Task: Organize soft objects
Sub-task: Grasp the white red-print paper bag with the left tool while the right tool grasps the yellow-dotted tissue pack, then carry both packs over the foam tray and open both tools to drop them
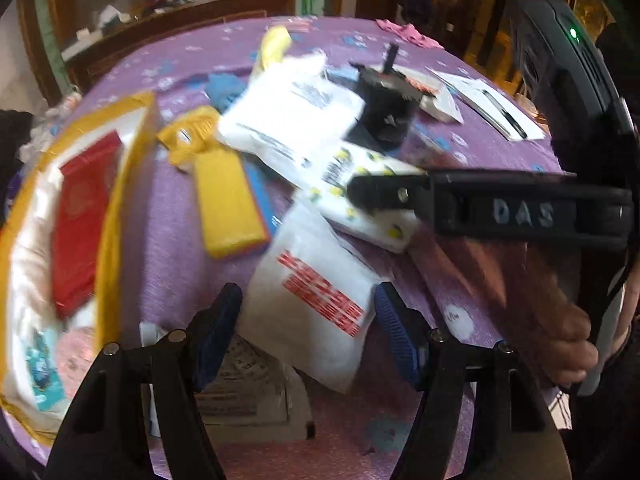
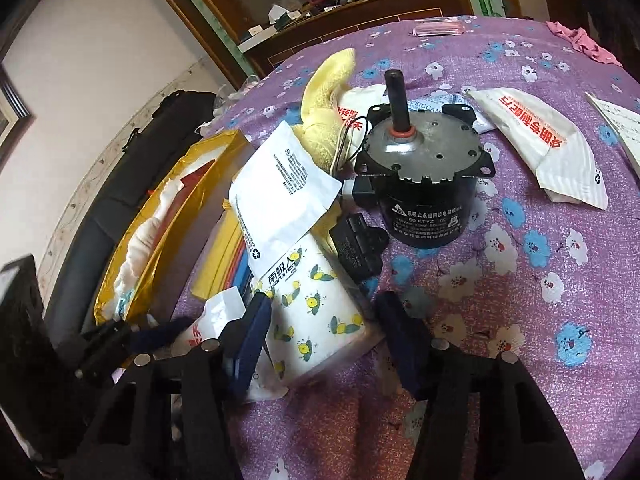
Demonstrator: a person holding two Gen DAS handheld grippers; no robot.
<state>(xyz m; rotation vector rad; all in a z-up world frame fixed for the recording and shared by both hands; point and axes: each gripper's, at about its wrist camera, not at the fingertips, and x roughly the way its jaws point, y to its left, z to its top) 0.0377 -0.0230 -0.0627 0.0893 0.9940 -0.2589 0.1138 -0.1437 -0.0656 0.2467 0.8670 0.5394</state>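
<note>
My left gripper (image 1: 308,332) is open, its blue pads on either side of a white packet with red print (image 1: 316,312) lying on the purple cloth. My right gripper (image 2: 320,336) is open around a white tissue pack with yellow chick print (image 2: 320,316); in the left wrist view its finger (image 1: 384,192) rests over that pack (image 1: 372,216). A white pouch with black print (image 2: 280,188) leans on a yellow towel (image 2: 324,100). A gold box (image 1: 120,184) at the left holds a red packet (image 1: 80,216) and white padding.
A black motor with an upright shaft (image 2: 420,176) stands mid-table. Another white red-print packet (image 2: 548,140) lies to its right. A yellow block (image 1: 228,208) sits beside the box. A pink cloth (image 2: 580,44) lies at the far edge. A dark sofa (image 2: 120,184) stands left.
</note>
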